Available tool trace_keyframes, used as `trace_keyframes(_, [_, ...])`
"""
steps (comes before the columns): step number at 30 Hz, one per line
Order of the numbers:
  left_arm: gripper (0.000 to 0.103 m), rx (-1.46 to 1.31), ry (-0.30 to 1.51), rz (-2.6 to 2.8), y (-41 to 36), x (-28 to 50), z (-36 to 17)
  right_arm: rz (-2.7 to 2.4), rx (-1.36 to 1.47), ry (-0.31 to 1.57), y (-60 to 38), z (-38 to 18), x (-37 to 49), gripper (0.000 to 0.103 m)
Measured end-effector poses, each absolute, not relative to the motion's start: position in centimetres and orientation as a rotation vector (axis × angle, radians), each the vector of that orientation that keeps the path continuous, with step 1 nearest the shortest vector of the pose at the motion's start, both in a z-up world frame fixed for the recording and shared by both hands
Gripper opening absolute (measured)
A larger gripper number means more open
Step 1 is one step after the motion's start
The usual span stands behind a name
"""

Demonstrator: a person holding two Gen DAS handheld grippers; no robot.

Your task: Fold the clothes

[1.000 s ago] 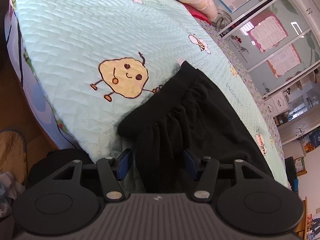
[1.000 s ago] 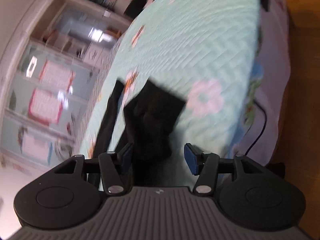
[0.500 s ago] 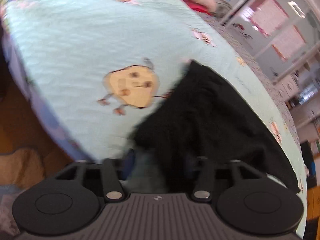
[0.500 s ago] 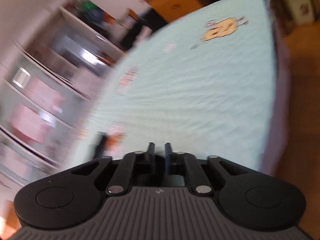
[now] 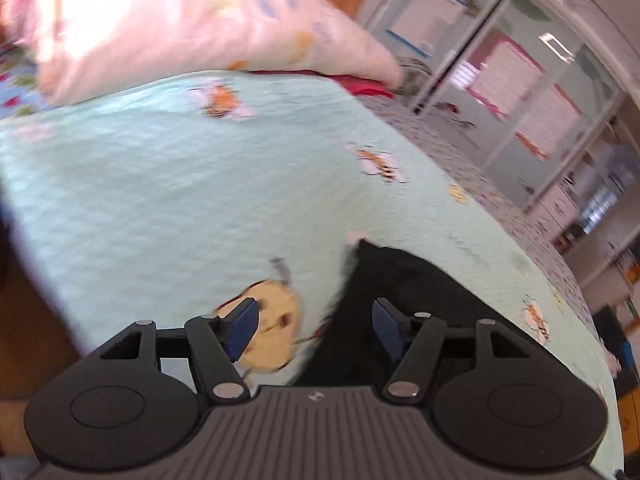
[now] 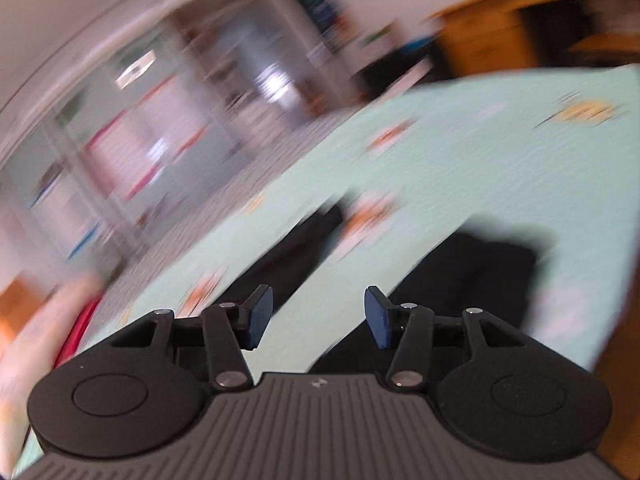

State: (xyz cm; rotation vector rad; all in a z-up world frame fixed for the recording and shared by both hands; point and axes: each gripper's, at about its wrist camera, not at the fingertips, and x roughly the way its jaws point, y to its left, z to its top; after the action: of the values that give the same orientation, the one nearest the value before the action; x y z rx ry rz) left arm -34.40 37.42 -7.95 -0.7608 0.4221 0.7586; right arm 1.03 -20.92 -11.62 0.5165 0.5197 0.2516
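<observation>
Black garment (image 5: pixel 404 300): lies on mint quilted bedspread (image 5: pixel 168 184) of bed, beside yellow cartoon print (image 5: pixel 272 320). Left gripper (image 5: pixel 314 330): jaws apart, empty. Right gripper (image 6: pixel 318 316): jaws apart, empty, above garment. No legible writing; views blurred.

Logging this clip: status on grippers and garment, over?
Left gripper open, empty. Right gripper open, empty. Black garment lying on the mint bedspread, ungrasped. Nothing in the way; right view blurred.

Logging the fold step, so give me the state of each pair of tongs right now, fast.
Left tongs: open, holding nothing, over the black fabric garment.
Right tongs: open, holding nothing, above the same garment.
</observation>
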Motion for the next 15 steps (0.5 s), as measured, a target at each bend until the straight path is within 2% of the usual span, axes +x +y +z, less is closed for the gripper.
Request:
trace_keyframes(5, [0.066, -0.681, 0.544, 0.677, 41.3, -24.6, -9.8, 0.381, 0.393, 0.659, -12.8, -14.3, -1.5, 0.052])
trace_keyframes(8, [0.066, -0.672, 0.666, 0.688, 44.3, -19.1, -12.0, 0.371, 0.38, 0.673, -12.2, -14.7, -1.4, 0.052])
trace_keyframes(13, [0.063, -0.759, 0.719, 0.642, 47.9, -15.4, -15.4, 0.354, 0.358, 0.697, -11.1, -15.5, -1.1, 0.052])
trace_keyframes(14, [0.048, -0.754, 0.701, 0.635, 48.0, -15.3, -15.1, 0.351, 0.354, 0.702, -10.9, -15.7, -1.1, 0.052])
trace_keyframes(15, [0.041, -0.748, 0.683, 0.628, 48.1, -15.2, -14.9, 0.348, 0.35, 0.706, -10.7, -15.8, -1.0, 0.052])
